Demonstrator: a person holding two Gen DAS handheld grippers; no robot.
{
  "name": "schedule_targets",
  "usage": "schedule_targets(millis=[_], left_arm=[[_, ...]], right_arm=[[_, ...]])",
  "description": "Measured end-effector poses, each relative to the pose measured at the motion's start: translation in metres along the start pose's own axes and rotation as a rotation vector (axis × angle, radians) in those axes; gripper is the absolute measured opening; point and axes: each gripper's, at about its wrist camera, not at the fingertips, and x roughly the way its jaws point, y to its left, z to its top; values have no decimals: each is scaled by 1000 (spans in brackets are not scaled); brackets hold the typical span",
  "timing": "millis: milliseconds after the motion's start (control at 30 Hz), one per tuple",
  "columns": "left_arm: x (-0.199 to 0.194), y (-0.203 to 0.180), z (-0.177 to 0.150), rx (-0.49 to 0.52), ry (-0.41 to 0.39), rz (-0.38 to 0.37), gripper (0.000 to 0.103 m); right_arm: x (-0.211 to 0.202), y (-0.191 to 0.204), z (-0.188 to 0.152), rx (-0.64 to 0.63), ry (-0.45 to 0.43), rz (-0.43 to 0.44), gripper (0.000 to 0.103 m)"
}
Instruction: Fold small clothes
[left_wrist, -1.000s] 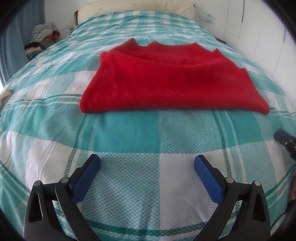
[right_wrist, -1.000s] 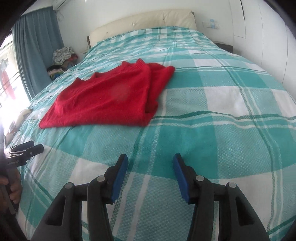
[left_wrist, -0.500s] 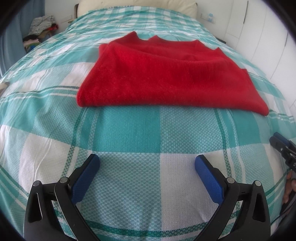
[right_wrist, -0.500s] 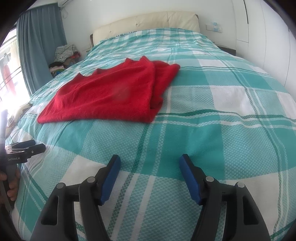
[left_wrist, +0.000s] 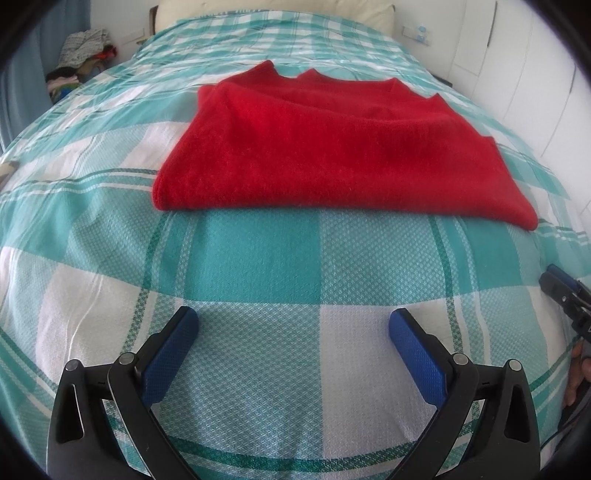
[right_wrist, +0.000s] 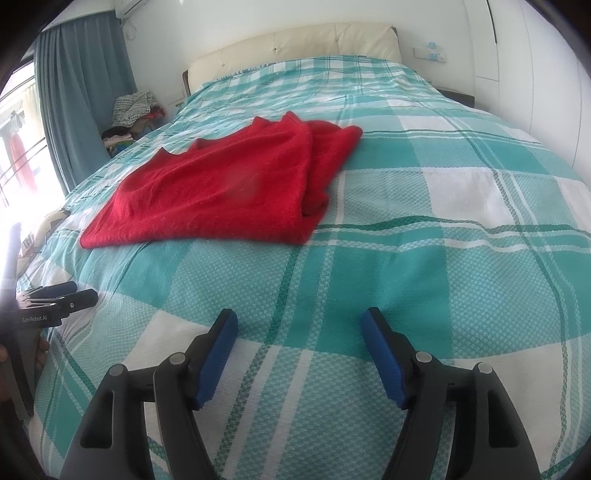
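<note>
A red knitted sweater (left_wrist: 332, 151) lies folded flat on the teal and white checked bedspread (left_wrist: 258, 258). It also shows in the right wrist view (right_wrist: 229, 184), ahead and to the left. My left gripper (left_wrist: 293, 325) is open and empty, hovering over the bedspread a short way in front of the sweater's near edge. My right gripper (right_wrist: 299, 325) is open and empty, over the bedspread to the right of the sweater. The right gripper's tip also shows at the right edge of the left wrist view (left_wrist: 565, 291); the left gripper shows at the left edge of the right wrist view (right_wrist: 55, 299).
A cream headboard (right_wrist: 295, 44) stands at the far end of the bed. A pile of clothes (right_wrist: 133, 114) sits beside the bed at the far left, next to a blue curtain (right_wrist: 77, 110). White wardrobe doors (right_wrist: 535, 74) line the right side.
The right gripper's jaws have opened wider. The left gripper has moved slightly closer to the sweater's near edge and stayed open.
</note>
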Motion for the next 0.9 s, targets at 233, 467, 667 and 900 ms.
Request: schedule_targets(millis=[233, 467, 667, 900], left_arm=[[0, 0, 0, 1, 1, 2, 103], [0, 0, 0, 1, 1, 2, 103], [0, 1, 0, 1, 1, 1, 103], [0, 1, 0, 1, 1, 1, 103]], right_arm=[[0, 0, 0, 0, 0, 1, 71], [0, 1, -1, 0, 0, 4, 72], [0, 1, -1, 1, -1, 7, 72], [-1, 1, -1, 2, -1, 9, 72]])
